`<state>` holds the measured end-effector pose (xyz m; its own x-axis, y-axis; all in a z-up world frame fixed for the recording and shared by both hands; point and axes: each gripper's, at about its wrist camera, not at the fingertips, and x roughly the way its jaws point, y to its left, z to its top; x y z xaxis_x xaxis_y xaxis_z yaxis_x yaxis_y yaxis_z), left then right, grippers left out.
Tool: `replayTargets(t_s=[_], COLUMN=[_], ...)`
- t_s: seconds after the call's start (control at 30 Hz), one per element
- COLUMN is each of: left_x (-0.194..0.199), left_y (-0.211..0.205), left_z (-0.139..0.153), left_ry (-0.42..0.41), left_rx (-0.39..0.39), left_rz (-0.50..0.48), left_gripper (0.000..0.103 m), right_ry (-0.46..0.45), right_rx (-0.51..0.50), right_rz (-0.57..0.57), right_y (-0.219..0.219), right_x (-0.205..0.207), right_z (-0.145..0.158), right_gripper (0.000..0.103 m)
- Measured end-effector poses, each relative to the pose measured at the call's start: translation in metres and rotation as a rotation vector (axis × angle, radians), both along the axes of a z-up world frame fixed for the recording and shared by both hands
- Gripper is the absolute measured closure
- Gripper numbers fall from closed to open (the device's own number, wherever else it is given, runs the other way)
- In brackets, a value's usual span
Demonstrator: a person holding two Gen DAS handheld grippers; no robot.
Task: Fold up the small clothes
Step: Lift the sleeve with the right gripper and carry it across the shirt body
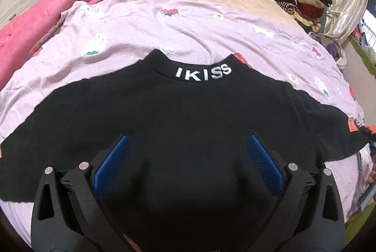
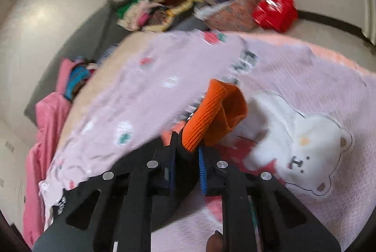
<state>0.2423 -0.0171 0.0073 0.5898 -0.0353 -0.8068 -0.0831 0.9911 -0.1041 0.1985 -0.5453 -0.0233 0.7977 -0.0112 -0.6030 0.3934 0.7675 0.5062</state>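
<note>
The black top lies spread flat on the lilac sheet near the bed's front edge, collar toward the far side, sleeves out toward both side edges. Its orange cuff sits out at the right-hand edge of the bed, and that is the part we hold.

Our step, as we judge it, is the first sleeve fold: we want to carry the cuff inward over the body in a low arc, keeping the cloth taut so the shoulder line creases straight, and lay it down flat before letting go.

The right gripper has its fingers clenched on the sleeve end, black cloth pinched between the blue pads and the orange ribbing standing up past the tips. The left gripper hangs over the lower middle of the top with its fingers spread wide, gripping nothing; we cannot tell whether it touches the cloth. It could press the body down while we fold.
</note>
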Motion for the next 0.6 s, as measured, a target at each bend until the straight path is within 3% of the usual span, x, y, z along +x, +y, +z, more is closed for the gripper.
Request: replayTargets(t_s=[0.3,0.6], left_x=[-0.008,-0.02], left_y=[0.017,0.044], left_z=[0.02,0.032], left_ry=[-0.034,-0.063], left_rx=[-0.03,-0.069], left_rz=[0.013,0.03], left_gripper=[0.009,0.009], right_ry=[-0.154,-0.237], right_rx=[-0.146,-0.21], right_rz=[0.195,0.373], right_y=[0.068,0.154], right_x=[-0.005,-0.007], right_z=[0.068,0.105], right_gripper=[0.09,0.09])
